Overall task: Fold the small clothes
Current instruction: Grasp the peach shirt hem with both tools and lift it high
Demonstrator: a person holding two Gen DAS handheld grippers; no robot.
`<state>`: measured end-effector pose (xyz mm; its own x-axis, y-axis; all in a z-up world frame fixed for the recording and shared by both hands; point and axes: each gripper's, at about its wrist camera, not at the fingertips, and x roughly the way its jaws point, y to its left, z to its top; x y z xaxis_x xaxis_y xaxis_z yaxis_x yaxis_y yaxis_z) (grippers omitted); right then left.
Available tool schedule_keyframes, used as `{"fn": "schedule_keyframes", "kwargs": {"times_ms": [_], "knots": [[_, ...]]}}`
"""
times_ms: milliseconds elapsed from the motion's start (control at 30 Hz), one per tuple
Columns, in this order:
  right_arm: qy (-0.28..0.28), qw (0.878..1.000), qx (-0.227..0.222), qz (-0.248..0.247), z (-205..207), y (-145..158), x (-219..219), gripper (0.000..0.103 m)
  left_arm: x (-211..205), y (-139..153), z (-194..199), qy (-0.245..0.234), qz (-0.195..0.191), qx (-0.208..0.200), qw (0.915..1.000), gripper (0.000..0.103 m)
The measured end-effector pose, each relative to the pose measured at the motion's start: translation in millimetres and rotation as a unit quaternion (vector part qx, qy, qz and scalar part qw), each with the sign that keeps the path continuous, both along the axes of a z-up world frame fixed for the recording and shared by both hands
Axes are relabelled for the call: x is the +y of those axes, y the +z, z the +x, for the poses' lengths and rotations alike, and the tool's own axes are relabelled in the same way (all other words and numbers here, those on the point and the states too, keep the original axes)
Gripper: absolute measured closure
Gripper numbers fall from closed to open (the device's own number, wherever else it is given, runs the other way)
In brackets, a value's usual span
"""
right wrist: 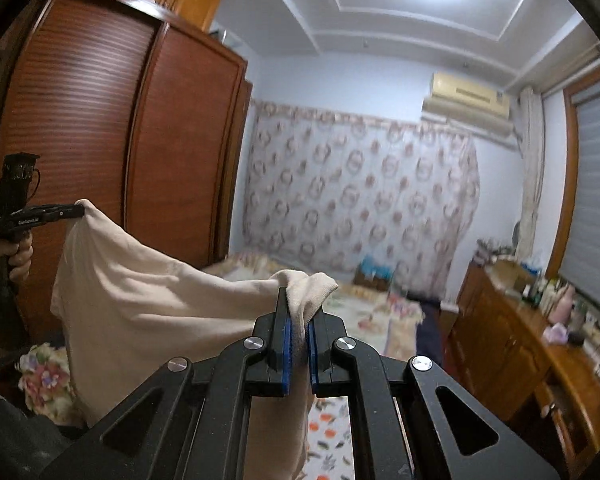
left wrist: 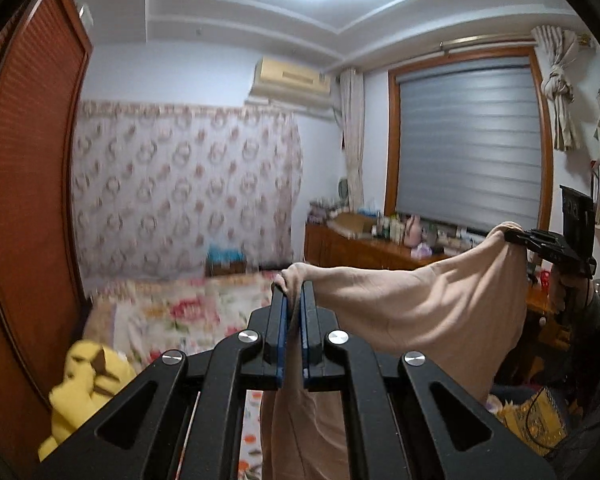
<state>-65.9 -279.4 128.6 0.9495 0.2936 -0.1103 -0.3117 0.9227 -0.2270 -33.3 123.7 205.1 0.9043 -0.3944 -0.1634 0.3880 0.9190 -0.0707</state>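
A small beige garment point(left wrist: 432, 308) hangs in the air, stretched between both grippers. My left gripper point(left wrist: 294, 286) is shut on one top corner of it, the cloth pinched between the blue pads and draping down below. My right gripper point(right wrist: 298, 300) is shut on the other top corner of the beige garment point(right wrist: 148, 300). In the left wrist view the right gripper point(left wrist: 512, 234) shows at the far right, clamped on the cloth. In the right wrist view the left gripper point(right wrist: 80, 210) shows at the left, held by a hand point(right wrist: 18, 258).
Below lies a bed with a floral cover point(left wrist: 188, 312). A yellow cloth point(left wrist: 88, 380) lies at the lower left. A tall wooden wardrobe point(right wrist: 112, 132) stands on the left. A cluttered wooden dresser point(right wrist: 540, 340) runs under the window on the right.
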Motion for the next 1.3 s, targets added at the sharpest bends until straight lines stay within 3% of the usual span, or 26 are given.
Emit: {"fn": "schedule_keyframes", "kwargs": {"times_ms": [333, 500, 567, 700, 900, 1033, 1200, 1300], "knots": [[-0.005, 0.996, -0.086, -0.004, -35.8, 68.9, -0.9, 0.097, 19.6, 62.9, 9.5, 0.024, -0.012, -0.061, 0.9978, 0.097], [-0.027, 0.996, -0.085, -0.028, 4.6, 76.9, 5.9, 0.097, 23.3, 62.0, 53.7, 0.052, -0.002, -0.050, 0.9974, 0.097], [-0.036, 0.997, -0.062, -0.036, 38.5, 65.4, 11.6, 0.097, 23.7, 48.7, 75.5, 0.058, -0.001, -0.032, 0.9978, 0.097], [-0.042, 0.998, -0.008, -0.048, 96.3, 35.7, 28.8, 0.097, 15.9, -6.8, 141.3, 0.084, 0.032, 0.008, 0.9959, 0.097], [-0.045, 0.996, 0.066, -0.041, 204.5, -44.8, 32.4, 0.097, 9.4, -99.8, 240.6, 0.100, 0.050, 0.092, 0.9894, 0.097], [-0.052, 0.991, 0.112, -0.045, 268.8, -85.9, 39.7, 0.097, 2.1, -142.3, 287.6, 0.105, 0.056, 0.138, 0.9832, 0.097], [-0.058, 0.986, 0.148, -0.055, 334.2, -104.9, 57.0, 0.097, -7.8, -185.9, 335.0, 0.109, 0.069, 0.182, 0.9747, 0.097], [-0.063, 0.982, 0.168, -0.059, 379.5, -81.1, 71.9, 0.097, -9.5, -200.7, 351.8, 0.112, 0.074, 0.199, 0.9708, 0.097]]}}
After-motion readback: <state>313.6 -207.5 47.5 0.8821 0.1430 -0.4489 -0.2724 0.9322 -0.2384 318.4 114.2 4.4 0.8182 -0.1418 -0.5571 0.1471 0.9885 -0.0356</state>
